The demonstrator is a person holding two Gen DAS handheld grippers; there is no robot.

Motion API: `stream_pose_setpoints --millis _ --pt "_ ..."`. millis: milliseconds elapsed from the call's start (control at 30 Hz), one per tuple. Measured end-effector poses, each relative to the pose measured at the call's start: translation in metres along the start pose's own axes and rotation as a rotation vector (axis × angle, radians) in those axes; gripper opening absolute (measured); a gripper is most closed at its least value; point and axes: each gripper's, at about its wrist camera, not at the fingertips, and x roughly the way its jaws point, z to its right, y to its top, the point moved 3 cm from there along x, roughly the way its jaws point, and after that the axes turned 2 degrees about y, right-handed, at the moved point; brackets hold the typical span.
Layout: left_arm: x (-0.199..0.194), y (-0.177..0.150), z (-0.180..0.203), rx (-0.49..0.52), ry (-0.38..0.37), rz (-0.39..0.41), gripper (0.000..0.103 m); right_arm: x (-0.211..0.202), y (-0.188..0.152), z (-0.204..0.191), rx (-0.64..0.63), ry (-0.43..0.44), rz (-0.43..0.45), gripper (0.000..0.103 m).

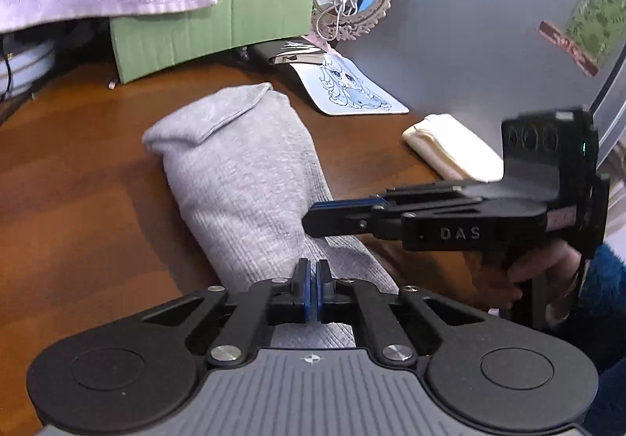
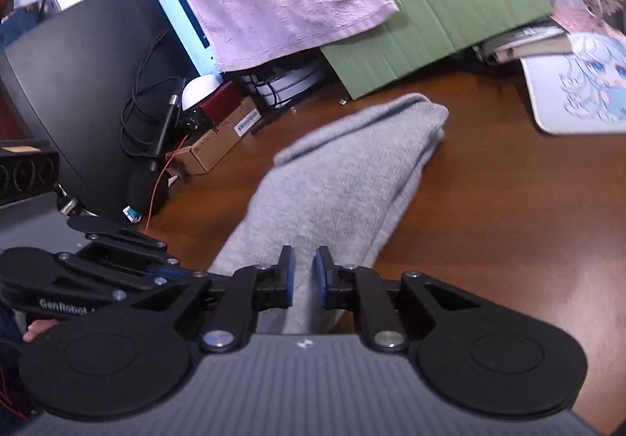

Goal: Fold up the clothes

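We have the grey ribbed knit garment (image 1: 234,177) already folded down into a long, narrow band on the brown wooden desk (image 1: 78,201), stretching straight ahead of both tools, with its far end doubled over in a soft flap. That much of the folding looks done; what remains, in our judgement, is at least one more fold along the length to bring the band into a compact bundle, and then setting it aside.

Our left gripper (image 1: 312,289) sits over the near end of the garment with its blue pads pressed together; fabric lies right beneath the tips, but we cannot tell whether any of it is caught between them. Our right gripper (image 2: 304,275) is over the same near end, its jaws standing slightly apart with grey cloth visible in the gap and no clear pinch on it; in the left wrist view it comes in from the right, turned on its side just ahead of the left tool.

A folded cream cloth (image 1: 454,150) lies ahead and to the right of the left gripper, apart from the grey piece, possibly an item finished earlier in the pile
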Motion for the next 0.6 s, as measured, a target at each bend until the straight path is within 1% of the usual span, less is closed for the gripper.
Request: stream_pose_setpoints --millis 67,133,233,333,433,500,600 --pt "-0.003 0.002 -0.001 -0.012 -0.003 0.003 0.005 -0.003 -0.001 0.001 0.001 0.004 -0.002 0.011" --pt "-0.007 0.006 0.002 -0.002 0.000 0.013 0.005 -0.009 0.002 -0.001 -0.022 0.004 -0.008 0.013" --pt "-0.012 0.012 0.004 0.017 -0.003 0.037 0.005 -0.008 0.015 -0.015 -0.111 -0.022 0.026 0.014" --pt "-0.008 0.014 -0.004 -0.022 -0.009 0.035 0.005 0.001 0.028 -0.027 -0.226 -0.067 0.048 0.014" --pt "-0.001 0.011 -0.012 -0.077 -0.020 0.022 0.004 0.014 0.037 -0.028 -0.298 -0.125 0.066 0.013" --pt "0.003 0.010 -0.016 -0.105 -0.028 0.016 0.004 0.023 0.039 -0.022 -0.328 -0.189 0.061 0.013" --pt "0.004 0.008 -0.016 -0.117 -0.033 0.011 0.003 0.031 0.038 -0.009 -0.308 -0.187 0.018 0.011"
